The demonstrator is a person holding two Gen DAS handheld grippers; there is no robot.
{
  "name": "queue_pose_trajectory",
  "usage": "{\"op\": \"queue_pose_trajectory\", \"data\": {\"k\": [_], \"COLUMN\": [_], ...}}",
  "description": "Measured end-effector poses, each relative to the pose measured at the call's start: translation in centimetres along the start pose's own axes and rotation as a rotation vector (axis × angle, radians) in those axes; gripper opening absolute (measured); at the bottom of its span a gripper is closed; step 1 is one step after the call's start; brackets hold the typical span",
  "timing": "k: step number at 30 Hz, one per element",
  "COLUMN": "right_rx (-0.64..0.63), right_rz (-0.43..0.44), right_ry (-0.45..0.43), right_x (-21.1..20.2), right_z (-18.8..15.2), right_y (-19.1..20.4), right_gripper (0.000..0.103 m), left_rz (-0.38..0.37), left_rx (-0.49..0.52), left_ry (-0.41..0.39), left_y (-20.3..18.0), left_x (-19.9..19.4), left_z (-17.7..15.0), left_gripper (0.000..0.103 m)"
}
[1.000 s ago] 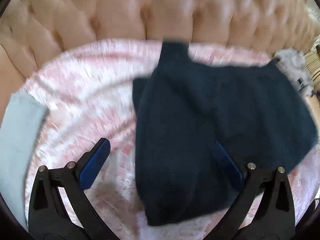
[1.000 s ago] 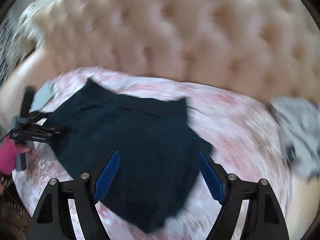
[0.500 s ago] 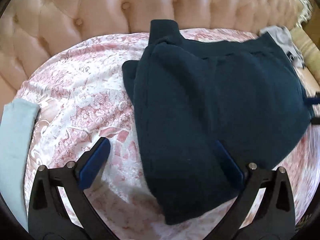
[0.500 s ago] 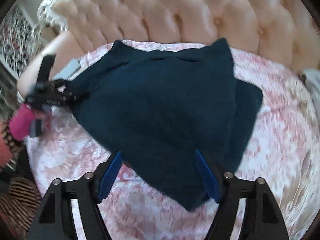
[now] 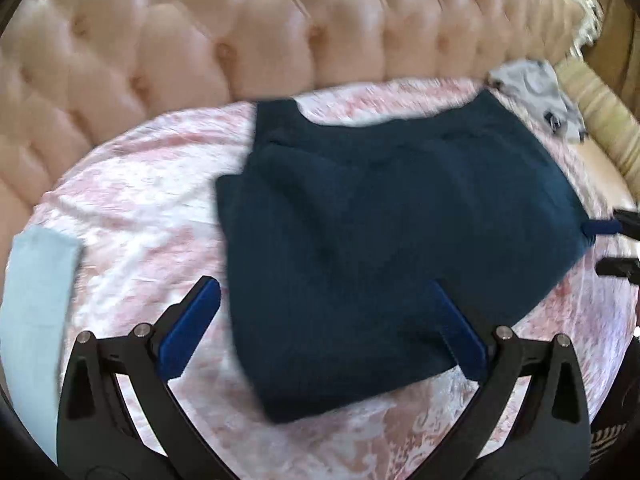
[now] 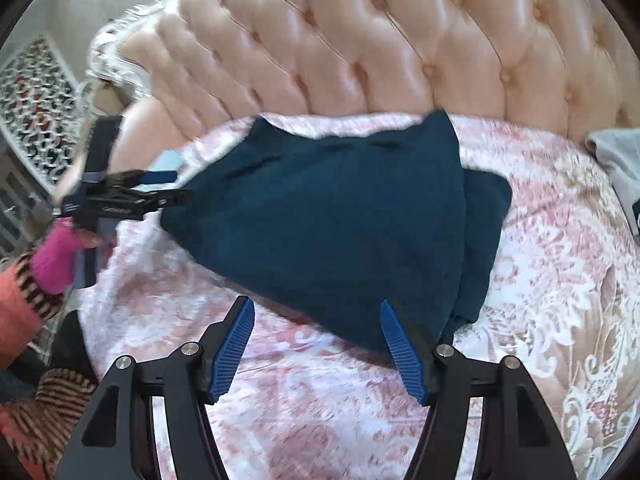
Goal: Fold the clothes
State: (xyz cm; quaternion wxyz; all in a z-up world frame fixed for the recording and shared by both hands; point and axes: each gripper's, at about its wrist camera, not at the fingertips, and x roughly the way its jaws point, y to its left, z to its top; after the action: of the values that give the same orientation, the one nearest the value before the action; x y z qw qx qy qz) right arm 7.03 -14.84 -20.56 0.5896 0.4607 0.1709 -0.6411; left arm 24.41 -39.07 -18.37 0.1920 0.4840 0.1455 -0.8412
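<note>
The dark blue sweater [image 6: 332,216] looks soft, thick and floppy, best pinched at its 6 o'clock hem corner; left claw [image 5: 320,332] wide, right claw [image 6: 318,350] narrower after just closing, both empty.

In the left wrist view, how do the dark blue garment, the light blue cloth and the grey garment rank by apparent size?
Largest to smallest, as they appear:
1. dark blue garment
2. light blue cloth, partly cut off at the frame edge
3. grey garment; it lies farther from the camera, so its true size is unsure.
</note>
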Motion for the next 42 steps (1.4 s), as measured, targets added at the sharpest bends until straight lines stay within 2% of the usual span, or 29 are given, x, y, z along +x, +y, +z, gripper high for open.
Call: {"op": "queue_pose_trajectory", "data": {"k": [3, 7, 9, 10, 12, 13, 16, 18, 20, 23, 25, 28, 33, 37, 38, 40, 42], "right_rx": [0.058, 0.075, 0.061, 0.046, 0.009, -0.008, -0.056, -0.052, -0.037, -0.043, -0.074, -0.078, -0.002, 0.046, 0.041, 0.032, 0.018], "right_rz": [0.019, 0.014, -0.014, -0.034, -0.078, -0.100, -0.179, -0.197, -0.198, -0.174, -0.153, -0.210, -0.174, -0.154, -0.172, -0.196, -0.201], "right_ry": [0.022, 0.041, 0.054, 0.049, 0.006, -0.028, -0.077, -0.082, -0.077, -0.024, 0.043, 0.107, 0.047, 0.040, 0.043, 0.028, -0.006], "right_x": [0.7, -0.1, -0.5, -1.0, -2.2, -2.8, -2.0, -0.3, 1.6, 5.1, 7.6, 9.4, 7.7, 6.8, 6.5, 5.6, 4.7], "right_z": [-0.9, -1.0, -0.5, -0.2, 1.0, 2.0, 5.8, 8.5, 11.0, 13.1, 13.2, 12.1, 9.7, 9.7, 10.0, 10.7, 11.4], "right_y": [-1.5, -1.6, -1.1, -0.8, -0.1, 0.1, 0.4, 0.2, -0.2, -0.1, 0.2, -1.1, -3.9, -4.8, -4.6, -4.1, -3.1], "right_gripper": [0.065, 0.063, 0.066, 0.067, 0.076, 0.087, 0.103, 0.103, 0.103, 0.103, 0.103, 0.103, 0.103, 0.103, 0.103, 0.103, 0.103], "left_rz": [0.002, 0.020, 0.023, 0.022, 0.000, -0.023, -0.046, -0.089, -0.086, -0.111, -0.105, -0.137, -0.174, -0.197, -0.194, -0.129, -0.106], "left_rx": [-0.028, -0.013, -0.046, -0.062, -0.075, -0.090, -0.115, -0.141, -0.147, -0.159, -0.169, -0.183, -0.221, -0.267, -0.280, -0.258, -0.224], "left_ry": [0.087, 0.069, 0.078, 0.036, -0.033, -0.079, -0.118, -0.126, -0.109, -0.045, -0.005, 0.001, -0.039, -0.056, -0.063, -0.133, -0.119], "left_y": [0.2, 0.6, 0.8, 0.9, 0.9, 1.0, 1.0, 0.9, -0.3, -0.6, -0.2, 0.6, 1.8, 2.8, 2.9, 3.0, 2.4], "left_x": [2.1, 0.8, 0.2, -1.1, -2.9, -3.8, -3.5, -2.1, -0.2, 3.3, 4.6, 6.0, 5.3, 3.4, 2.7, 0.5, 0.7], "left_z": [-1.8, -2.8, -2.3, -1.7, -0.5, 0.9, 4.6, 6.8, 8.4, 9.0, 8.4, 7.5, 6.2, 6.2, 6.4, 6.5, 7.0], "left_gripper": [0.103, 0.103, 0.103, 0.103, 0.103, 0.103, 0.103, 0.103, 0.103, 0.103, 0.103, 0.103, 0.103, 0.103, 0.103, 0.103, 0.103]}}
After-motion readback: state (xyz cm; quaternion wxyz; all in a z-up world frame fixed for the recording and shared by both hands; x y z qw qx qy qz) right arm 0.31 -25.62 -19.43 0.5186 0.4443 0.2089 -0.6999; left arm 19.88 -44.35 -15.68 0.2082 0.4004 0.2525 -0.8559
